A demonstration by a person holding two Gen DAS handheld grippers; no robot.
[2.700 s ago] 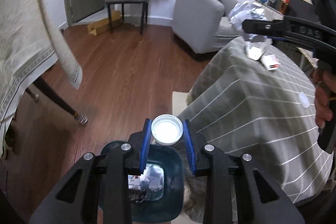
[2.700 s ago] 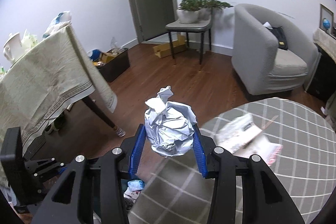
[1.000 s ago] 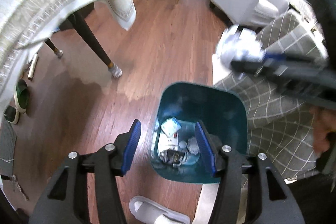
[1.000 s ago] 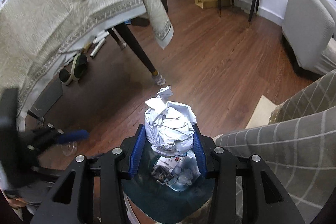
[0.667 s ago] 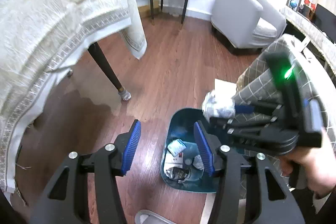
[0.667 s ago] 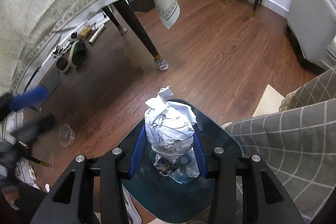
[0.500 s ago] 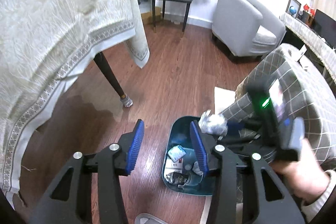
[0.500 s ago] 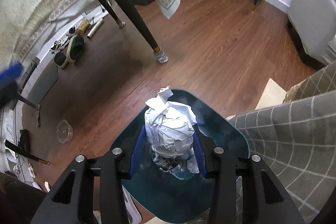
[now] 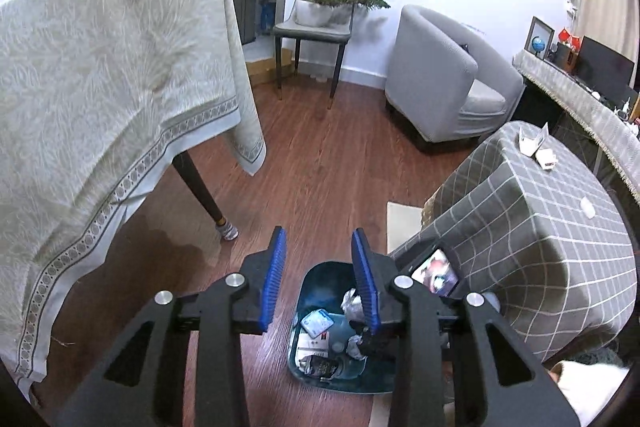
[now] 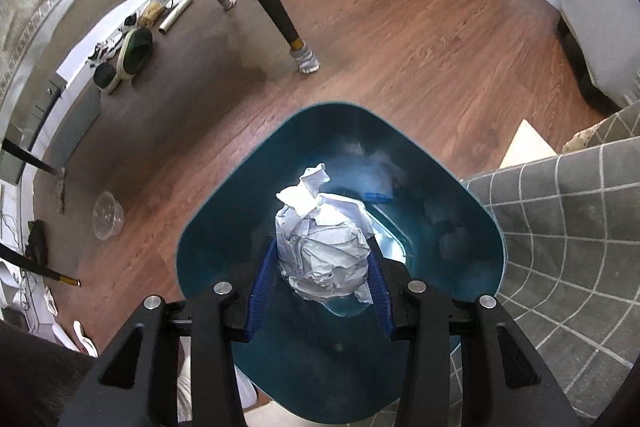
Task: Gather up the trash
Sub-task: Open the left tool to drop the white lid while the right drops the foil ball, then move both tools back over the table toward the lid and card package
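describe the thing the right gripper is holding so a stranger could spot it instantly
Find the teal bin on the wood floor beside the grey checked tablecloth. Right over its mouth, the right gripper clamps a crumpled paper ball between blue pads. It is the only white wad up in the jaws rather than down among the bin's litter.

Grey armchair [image 9: 444, 83], draped table [image 9: 100, 87]
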